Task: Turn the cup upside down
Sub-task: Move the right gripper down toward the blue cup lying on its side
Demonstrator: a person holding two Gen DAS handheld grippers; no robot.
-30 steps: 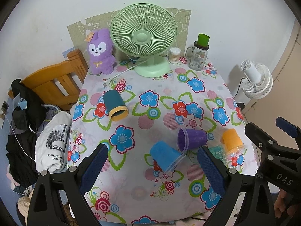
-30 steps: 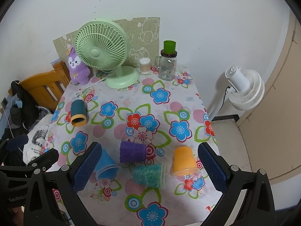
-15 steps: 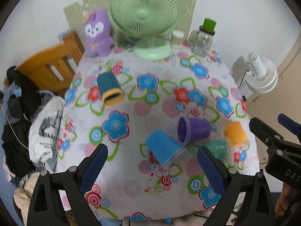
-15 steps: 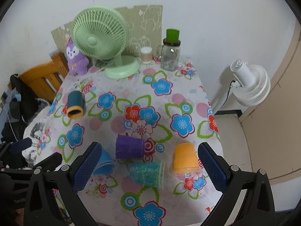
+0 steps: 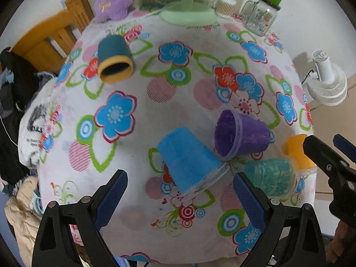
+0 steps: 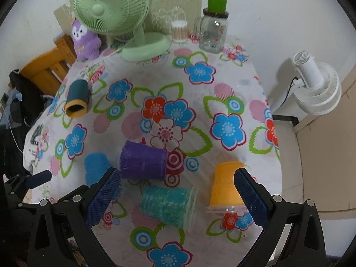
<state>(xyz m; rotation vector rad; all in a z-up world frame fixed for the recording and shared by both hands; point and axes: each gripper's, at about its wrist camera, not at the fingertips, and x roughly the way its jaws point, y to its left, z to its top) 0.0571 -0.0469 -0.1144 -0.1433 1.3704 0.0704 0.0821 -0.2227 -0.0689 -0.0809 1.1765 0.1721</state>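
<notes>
Several cups lie on a flowered tablecloth (image 5: 155, 102). A blue cup (image 5: 187, 162) lies on its side just ahead of my open, empty left gripper (image 5: 180, 191). A purple cup (image 5: 240, 133) lies on its side beside it, mouth to the left. A teal glitter cup (image 6: 166, 204) lies on its side between the fingers of my open, empty right gripper (image 6: 175, 193). An orange cup (image 6: 224, 187) stands mouth down by the right finger. A dark teal cup with a yellow rim (image 5: 113, 60) lies far left.
A green desk fan (image 6: 115, 11), a purple plush toy (image 6: 85, 37), a glass jar with a green lid (image 6: 213, 31) and a small container (image 6: 179, 31) stand at the table's back. A wooden chair (image 5: 51, 42) with clothes is left. A white floor fan (image 6: 316, 84) stands right.
Both grippers have moved down and forward toward the table, so the cups look larger. The left gripper has closed in on the blue cup. No cup has moved.
</notes>
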